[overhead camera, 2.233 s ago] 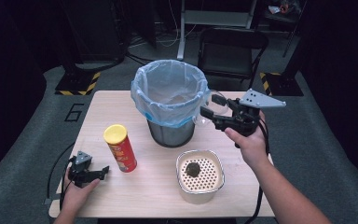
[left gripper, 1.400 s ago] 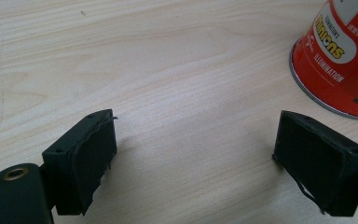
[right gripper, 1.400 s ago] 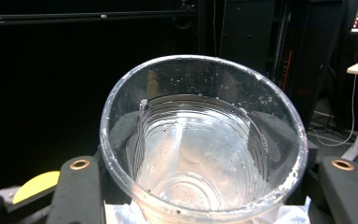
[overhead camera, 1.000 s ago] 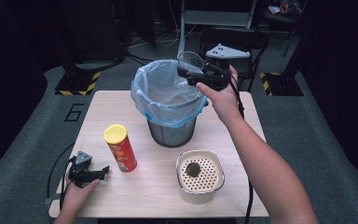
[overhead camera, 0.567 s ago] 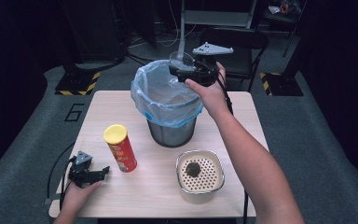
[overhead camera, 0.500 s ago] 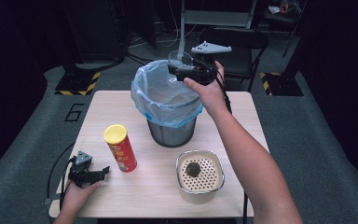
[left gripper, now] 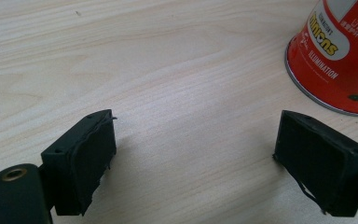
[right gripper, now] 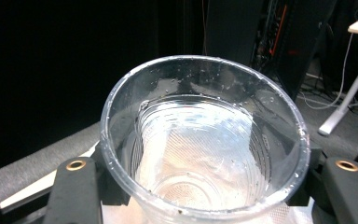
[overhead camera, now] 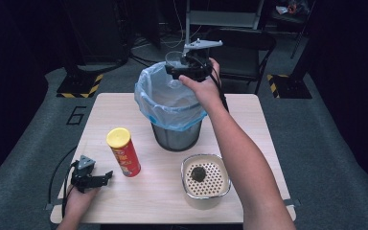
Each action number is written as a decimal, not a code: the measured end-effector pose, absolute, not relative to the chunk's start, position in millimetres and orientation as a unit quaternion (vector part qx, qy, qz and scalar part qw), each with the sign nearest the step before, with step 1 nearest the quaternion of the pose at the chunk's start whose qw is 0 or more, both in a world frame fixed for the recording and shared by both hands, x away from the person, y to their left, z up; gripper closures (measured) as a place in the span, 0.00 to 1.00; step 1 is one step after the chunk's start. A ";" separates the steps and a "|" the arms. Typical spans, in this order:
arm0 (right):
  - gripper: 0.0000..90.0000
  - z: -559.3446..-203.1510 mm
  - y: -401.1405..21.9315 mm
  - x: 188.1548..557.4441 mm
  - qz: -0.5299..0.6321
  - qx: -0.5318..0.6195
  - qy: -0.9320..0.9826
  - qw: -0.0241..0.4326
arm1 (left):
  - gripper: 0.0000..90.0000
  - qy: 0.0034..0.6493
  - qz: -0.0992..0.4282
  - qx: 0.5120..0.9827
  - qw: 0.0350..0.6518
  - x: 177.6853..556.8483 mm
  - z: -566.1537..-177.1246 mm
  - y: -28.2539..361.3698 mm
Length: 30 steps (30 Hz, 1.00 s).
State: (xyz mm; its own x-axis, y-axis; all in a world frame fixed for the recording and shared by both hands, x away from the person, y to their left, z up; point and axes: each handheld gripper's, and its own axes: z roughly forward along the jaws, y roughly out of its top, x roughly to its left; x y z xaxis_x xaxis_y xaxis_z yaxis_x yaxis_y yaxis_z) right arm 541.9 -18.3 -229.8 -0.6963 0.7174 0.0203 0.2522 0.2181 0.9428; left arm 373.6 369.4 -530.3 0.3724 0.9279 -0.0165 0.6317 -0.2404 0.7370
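My right gripper [overhead camera: 174, 68] is held above the far rim of a metal mesh bin [overhead camera: 176, 136] lined with a blue bag [overhead camera: 148, 108]. It is shut on a clear plastic cup [overhead camera: 174, 59], which lies tilted between the jaws; the jaws have just been opening slightly with the cup still between them. In the right gripper view the cup [right gripper: 200, 140] opens toward the camera, wet inside, with my right gripper [right gripper: 209, 191] on either side of it. My left gripper [overhead camera: 106, 176] rests open on the table, nothing in it [left gripper: 205, 172], beside an upright red chips can [overhead camera: 123, 152] [left gripper: 340, 51].
A pale square container with a perforated insert [overhead camera: 223, 189] holds a dark lump [overhead camera: 199, 173] at the front right of the wooden table [overhead camera: 254, 124]. A black chair [overhead camera: 242, 45] stands behind the bin. A striped floor marker [overhead camera: 79, 85] lies off the table's far left.
The right hand carried the cup from the bin's right side up and leftward to above the bin's far rim. The left gripper stayed put.
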 end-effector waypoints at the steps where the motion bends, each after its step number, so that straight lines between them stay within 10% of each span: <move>1: 0.38 -230.4 -17.2 543.1 0.532 0.324 0.752 0.218 | 0.13 0.515 0.219 0.756 0.338 373.6 -530.3 369.4; 11: 0.17 -239.6 -8.6 545.7 0.515 0.326 0.770 0.190 | 0.13 0.517 0.220 0.757 0.334 372.9 -529.8 369.1; 30: 0.24 -238.3 -34.4 523.9 0.515 0.305 0.777 0.194 | 0.17 0.552 0.195 0.727 0.360 369.5 -527.0 371.2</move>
